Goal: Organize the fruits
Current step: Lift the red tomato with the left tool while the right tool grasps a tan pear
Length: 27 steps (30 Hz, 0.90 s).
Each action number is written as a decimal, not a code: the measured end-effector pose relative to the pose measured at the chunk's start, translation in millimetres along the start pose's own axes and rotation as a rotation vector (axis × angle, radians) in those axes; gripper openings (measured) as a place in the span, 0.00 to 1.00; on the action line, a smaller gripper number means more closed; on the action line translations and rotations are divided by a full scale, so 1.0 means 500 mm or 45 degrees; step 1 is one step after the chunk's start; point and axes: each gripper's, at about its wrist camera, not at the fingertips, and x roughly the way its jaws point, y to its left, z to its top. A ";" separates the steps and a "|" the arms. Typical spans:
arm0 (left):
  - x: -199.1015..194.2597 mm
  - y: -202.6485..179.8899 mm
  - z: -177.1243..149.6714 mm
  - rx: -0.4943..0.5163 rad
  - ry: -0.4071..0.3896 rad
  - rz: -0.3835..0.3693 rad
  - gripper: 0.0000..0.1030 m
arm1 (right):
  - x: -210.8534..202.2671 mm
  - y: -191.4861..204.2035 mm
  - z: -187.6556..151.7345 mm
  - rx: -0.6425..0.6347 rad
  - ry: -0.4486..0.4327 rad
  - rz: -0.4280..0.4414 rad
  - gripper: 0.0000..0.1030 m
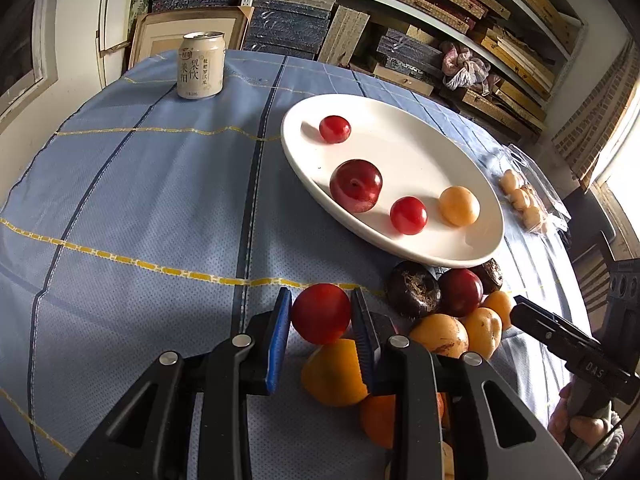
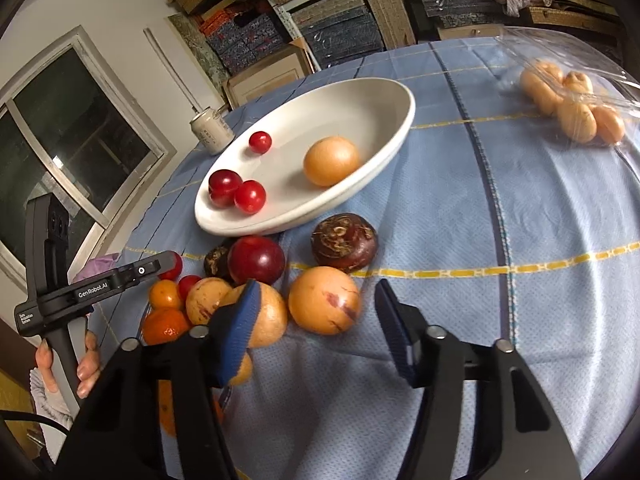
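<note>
A white oval plate (image 1: pixel 420 152) (image 2: pixel 384 120) holds three red fruits (image 1: pixel 355 186) and one pale orange fruit (image 1: pixel 459 205) (image 2: pixel 331 161). A pile of loose fruit lies in front of it: orange ones (image 2: pixel 324 306), a dark red plum (image 2: pixel 258 260), brown water chestnuts (image 2: pixel 345 247) (image 1: pixel 412 289). My left gripper (image 1: pixel 321 314) is shut on a small red fruit (image 1: pixel 321 313) at the pile's left edge, low over the cloth. My right gripper (image 2: pixel 316 312) is open, its fingers either side of an orange fruit in the pile.
A drink can (image 1: pixel 200 66) (image 2: pixel 212 131) stands at the far side of the blue checked tablecloth (image 1: pixel 140 200). A clear bag of pale fruits (image 2: pixel 572 100) (image 1: pixel 524 204) lies to the right of the plate. Shelves of boxes stand behind the table.
</note>
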 end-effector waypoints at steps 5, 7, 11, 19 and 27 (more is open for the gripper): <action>-0.001 0.000 0.000 0.001 0.001 0.000 0.29 | 0.015 -0.002 -0.001 0.009 0.021 -0.017 0.44; 0.000 0.000 0.000 0.001 0.001 0.000 0.29 | 0.018 -0.007 -0.002 0.024 0.023 -0.010 0.45; 0.003 0.001 -0.001 0.008 0.007 0.002 0.29 | 0.019 -0.011 -0.003 0.028 0.021 0.000 0.43; 0.008 0.005 -0.004 0.008 0.018 -0.020 0.28 | 0.009 -0.014 -0.017 0.044 0.022 0.025 0.38; -0.004 -0.004 -0.002 0.048 -0.010 0.006 0.24 | -0.020 -0.029 -0.014 0.083 -0.029 0.034 0.38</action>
